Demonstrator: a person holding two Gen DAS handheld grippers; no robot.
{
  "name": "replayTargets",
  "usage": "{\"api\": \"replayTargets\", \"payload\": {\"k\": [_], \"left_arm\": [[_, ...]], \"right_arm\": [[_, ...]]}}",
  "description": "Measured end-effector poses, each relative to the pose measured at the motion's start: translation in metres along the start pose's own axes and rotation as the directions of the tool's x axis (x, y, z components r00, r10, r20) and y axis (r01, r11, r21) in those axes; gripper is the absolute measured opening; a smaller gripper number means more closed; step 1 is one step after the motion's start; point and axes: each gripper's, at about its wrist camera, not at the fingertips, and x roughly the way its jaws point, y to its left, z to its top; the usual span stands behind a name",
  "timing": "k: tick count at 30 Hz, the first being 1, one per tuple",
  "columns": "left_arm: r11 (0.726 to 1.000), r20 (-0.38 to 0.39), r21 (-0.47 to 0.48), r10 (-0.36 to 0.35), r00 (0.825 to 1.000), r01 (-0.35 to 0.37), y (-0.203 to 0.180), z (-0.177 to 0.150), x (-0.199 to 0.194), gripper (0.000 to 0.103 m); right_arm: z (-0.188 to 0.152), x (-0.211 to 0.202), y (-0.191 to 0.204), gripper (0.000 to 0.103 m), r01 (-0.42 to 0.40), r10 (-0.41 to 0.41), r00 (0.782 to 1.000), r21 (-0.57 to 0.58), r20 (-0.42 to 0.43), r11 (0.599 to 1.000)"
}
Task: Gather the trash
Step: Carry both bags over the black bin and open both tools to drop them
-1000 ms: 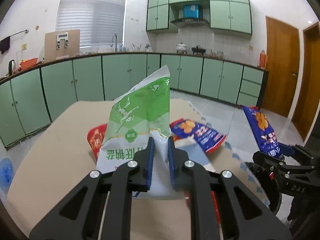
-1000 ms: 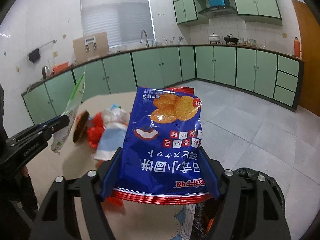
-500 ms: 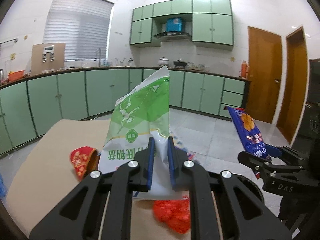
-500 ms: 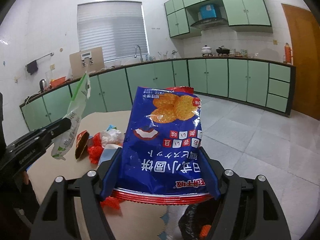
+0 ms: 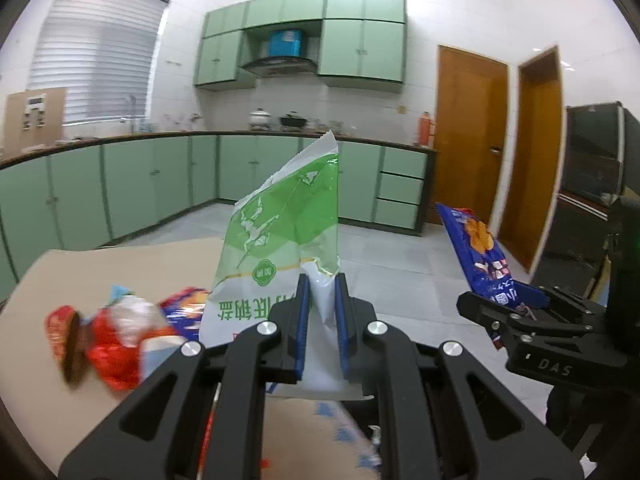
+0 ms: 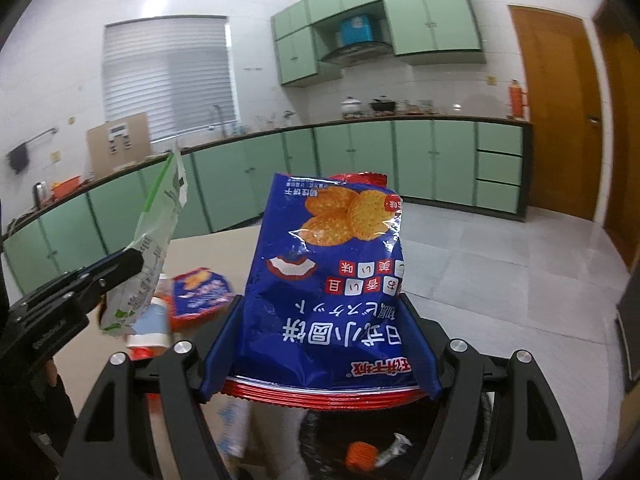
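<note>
Left wrist view: red wrappers (image 5: pixel 108 344) lie on the counter (image 5: pixel 120 264) at left; the left tool (image 5: pixel 322 312) pinches a green-and-white bag (image 5: pixel 280 236) upright above it. Rightward, the right tool (image 6: pixel 320 344) clamps a blue cracker bag (image 6: pixel 336 276) over a black bin (image 6: pixel 400 448).

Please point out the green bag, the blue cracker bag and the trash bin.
green bag (image 5: pixel 280 232): left wrist view, green printed panel.
blue cracker bag (image 6: pixel 332 292): right wrist view, front face.
trash bin (image 6: pixel 486 412): right wrist view, black rim.

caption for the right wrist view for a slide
Right gripper holds a blue cracker bag above the black bin; left gripper lifts a green bag.
</note>
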Motion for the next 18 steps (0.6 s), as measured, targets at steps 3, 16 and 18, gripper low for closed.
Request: {"api": "replayTargets", "payload": {"k": [3,16,18], "left_arm": [[0.999,-0.012,0.014,-0.048,0.999,0.048,-0.021,-0.004,0.016,0.011],[0.981,-0.113,-0.002,-0.194,0.975,0.195,-0.081,-0.037,0.099,0.011],[0.98,-0.134,-0.005,-0.198,0.971,0.199,-0.082,-0.044,0.11,0.011]], "right_arm": [[-0.003,-0.001,-0.021,0.072,0.048,-0.048,0.999,0.02,-0.009,0.999],[-0.03,0.015,-0.095,0.073,0.179,-0.172,0.982,0.093,-0.083,0.979],[-0.034,0.022,-0.1,0.073,0.185,-0.175,0.98,0.101,-0.098,0.978]]}}
